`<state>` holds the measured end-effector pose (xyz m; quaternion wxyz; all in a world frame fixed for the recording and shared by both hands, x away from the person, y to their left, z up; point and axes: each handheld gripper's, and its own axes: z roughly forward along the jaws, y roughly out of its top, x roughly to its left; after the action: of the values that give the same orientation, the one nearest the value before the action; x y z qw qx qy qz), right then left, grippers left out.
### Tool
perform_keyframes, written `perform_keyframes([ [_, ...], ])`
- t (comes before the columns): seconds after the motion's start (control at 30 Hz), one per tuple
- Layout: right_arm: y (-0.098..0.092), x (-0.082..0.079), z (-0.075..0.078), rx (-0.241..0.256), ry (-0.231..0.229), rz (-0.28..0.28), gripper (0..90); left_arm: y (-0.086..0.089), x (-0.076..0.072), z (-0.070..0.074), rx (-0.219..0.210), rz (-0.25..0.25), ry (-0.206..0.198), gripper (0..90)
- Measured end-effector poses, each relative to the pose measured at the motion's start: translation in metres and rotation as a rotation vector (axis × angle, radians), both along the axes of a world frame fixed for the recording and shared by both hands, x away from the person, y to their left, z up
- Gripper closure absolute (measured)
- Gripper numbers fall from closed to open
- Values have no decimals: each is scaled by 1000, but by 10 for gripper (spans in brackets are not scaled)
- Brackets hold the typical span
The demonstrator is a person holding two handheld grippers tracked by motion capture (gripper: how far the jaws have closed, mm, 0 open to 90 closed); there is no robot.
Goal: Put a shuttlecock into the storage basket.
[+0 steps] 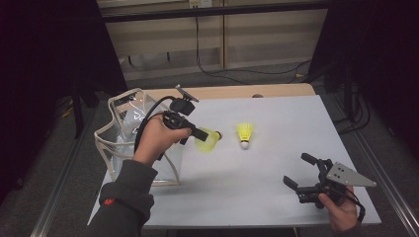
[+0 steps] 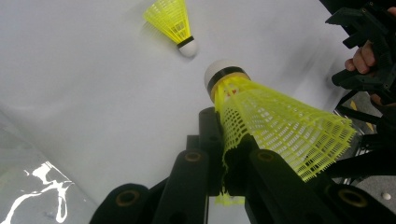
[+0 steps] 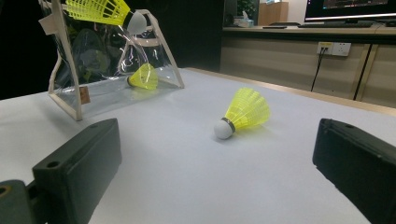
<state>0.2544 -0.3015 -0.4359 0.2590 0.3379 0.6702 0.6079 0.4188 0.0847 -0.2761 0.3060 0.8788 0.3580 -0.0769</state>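
My left gripper (image 1: 201,134) is shut on the skirt of a yellow mesh shuttlecock (image 1: 208,139), held above the table just right of the clear bag (image 1: 129,140). In the left gripper view the black jaws pinch that shuttlecock (image 2: 280,126), its white cork pointing away. A second yellow shuttlecock (image 1: 244,134) lies on the white table, cork toward me, and shows ahead in the right gripper view (image 3: 243,112). My right gripper (image 1: 299,170) rests open near the front right, nothing between its jaws (image 3: 215,172). Another yellow shuttlecock (image 3: 144,77) shows through the bag's clear wall.
The clear bag with cream trim (image 3: 107,60) stands upright at the table's left edge, mouth open upward. The white tabletop (image 1: 276,163) has a wooden strip along its far edge. Cables run across the floor beyond it. Dark curtains flank both sides.
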Motion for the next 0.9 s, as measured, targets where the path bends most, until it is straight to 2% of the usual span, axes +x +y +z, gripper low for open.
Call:
perform_keyframes([
  [0.57,0,0,0,-2,-3,2,10,5,1,12,17,6,5,887],
  [0.9,0,0,0,-3,-4,1,9,12,3,21,18,27,-4,888],
])
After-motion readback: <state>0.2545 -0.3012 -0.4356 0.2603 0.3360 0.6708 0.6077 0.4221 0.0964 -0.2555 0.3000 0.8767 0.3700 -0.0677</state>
